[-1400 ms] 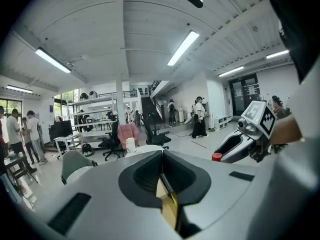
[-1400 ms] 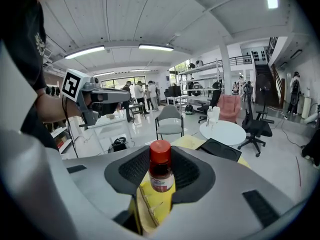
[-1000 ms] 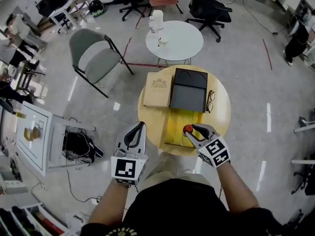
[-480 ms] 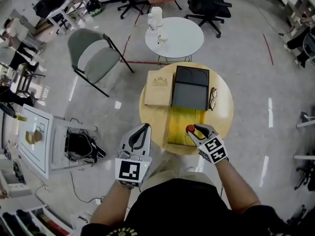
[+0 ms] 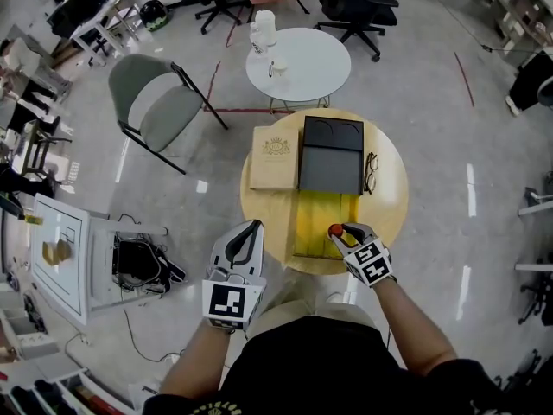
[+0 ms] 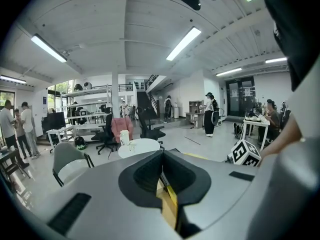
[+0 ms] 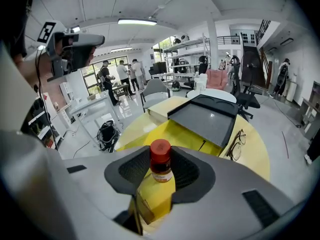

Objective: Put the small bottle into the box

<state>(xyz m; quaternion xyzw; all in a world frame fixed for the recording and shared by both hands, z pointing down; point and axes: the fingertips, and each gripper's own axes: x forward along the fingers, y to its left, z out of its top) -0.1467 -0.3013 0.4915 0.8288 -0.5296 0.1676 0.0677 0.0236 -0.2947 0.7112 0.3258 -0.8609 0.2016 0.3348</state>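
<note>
An open office with a polished grey floor, seen steeply from above; a round wooden table (image 5: 390,214) stood directly before the person. The small bottle (image 7: 160,160), red cap uppermost, was clamped between the jaws of the right gripper (image 5: 343,230). The pads pressed on it from either side, so the jaws stood partly apart, only as wide as the bottle. Its long axis ran upright, crosswise to the jaws, and the cap rose clear above them.

We saw the bottle at the near right corner of the yellow box (image 5: 313,223), whose open lining stretched away from the jaws toward the far side of the table. We could not tell whether the bottle's base was raised or touching the lining. We judged that the coming move turned on this relation: the box lay beneath and slightly to the left of the bottle, so a short carry inward and a lowering would seat it.

Beyond the box lay a black tray (image 5: 331,164), touching its far edge, with a tan lid (image 5: 275,156) just beside it on the left and a pair of glasses (image 5: 370,173) on the right. The left gripper (image 5: 249,228) hung at the table's near left edge, jaws closed together on nothing, farther from the bottle than the right. A folding chair (image 5: 160,102) and a white table (image 5: 298,63) stood well apart.
</note>
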